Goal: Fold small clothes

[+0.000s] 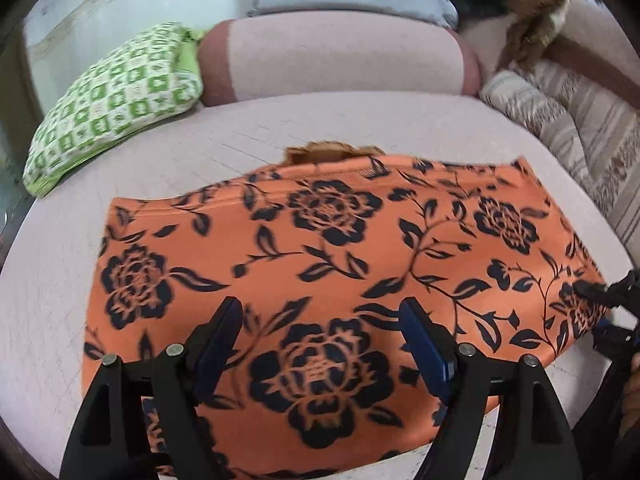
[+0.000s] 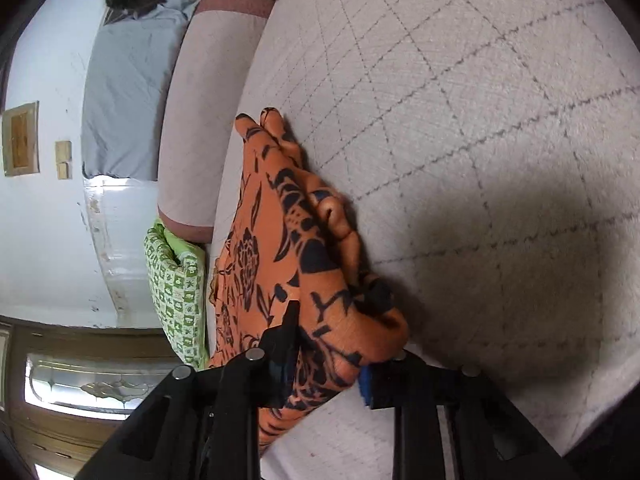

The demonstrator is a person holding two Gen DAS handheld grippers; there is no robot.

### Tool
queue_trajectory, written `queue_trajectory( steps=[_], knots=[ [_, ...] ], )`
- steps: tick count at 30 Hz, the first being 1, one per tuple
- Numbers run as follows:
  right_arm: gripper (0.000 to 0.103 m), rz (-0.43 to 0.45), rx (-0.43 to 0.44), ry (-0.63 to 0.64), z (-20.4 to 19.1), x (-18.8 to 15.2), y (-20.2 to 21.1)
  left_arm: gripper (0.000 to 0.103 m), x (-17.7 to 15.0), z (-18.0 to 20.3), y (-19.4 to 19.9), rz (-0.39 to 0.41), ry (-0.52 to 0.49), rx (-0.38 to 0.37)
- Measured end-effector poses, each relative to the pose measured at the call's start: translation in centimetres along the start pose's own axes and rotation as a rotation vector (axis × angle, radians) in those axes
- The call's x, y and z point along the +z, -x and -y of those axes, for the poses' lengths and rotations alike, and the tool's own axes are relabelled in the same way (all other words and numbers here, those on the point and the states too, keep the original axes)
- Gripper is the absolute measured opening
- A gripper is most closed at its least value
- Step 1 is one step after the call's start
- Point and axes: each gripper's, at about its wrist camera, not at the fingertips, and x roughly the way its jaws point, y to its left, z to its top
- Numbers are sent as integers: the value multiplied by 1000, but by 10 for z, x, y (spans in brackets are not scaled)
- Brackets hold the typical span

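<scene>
The orange floral cloth [image 1: 320, 248] lies folded on the quilted sofa seat [image 1: 60, 260]. The left claw [image 1: 320, 336] hovers wide open above it; the right claw [image 2: 328, 360] pinches its bunched edge.

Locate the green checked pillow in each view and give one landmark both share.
Left wrist view: green checked pillow at upper left, beyond the orange floral garment.
Right wrist view: pillow at lower left, left of the garment.
Shared landmark: the garment.

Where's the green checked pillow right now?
In the left wrist view, the pillow sits at the far left of the sofa seat, beyond the orange cloth, touching the backrest.
</scene>
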Motion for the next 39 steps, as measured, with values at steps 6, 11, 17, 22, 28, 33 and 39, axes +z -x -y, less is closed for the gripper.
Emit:
queue_trajectory(
  steps=[6,11,17,22,28,33,39],
  knots=[
    [12,110,-73,283,-53,-13,30,81,13,28,8,86,-49,-8],
    [22,-17,-91,142,-13,-7,12,81,5,48,-37,-55,-113,34],
    [74,97,-77,235,-31,15,68,83,7,46,-40,-55,-100,18],
    [74,-17,34,333,-66,71,29,84,7,44,-41,-46,-95,18],
    [72,-191,-111,454,-94,112,-73,85,6,42,-42,-47,-90,10],
    [15,-165,-163,559,-117,105,-84,86,5,39,-42,-41,-95,-10],
    [19,-104,-250,522,-96,110,-96,87,7,39,-45,-39,-99,-4]
  ],
)
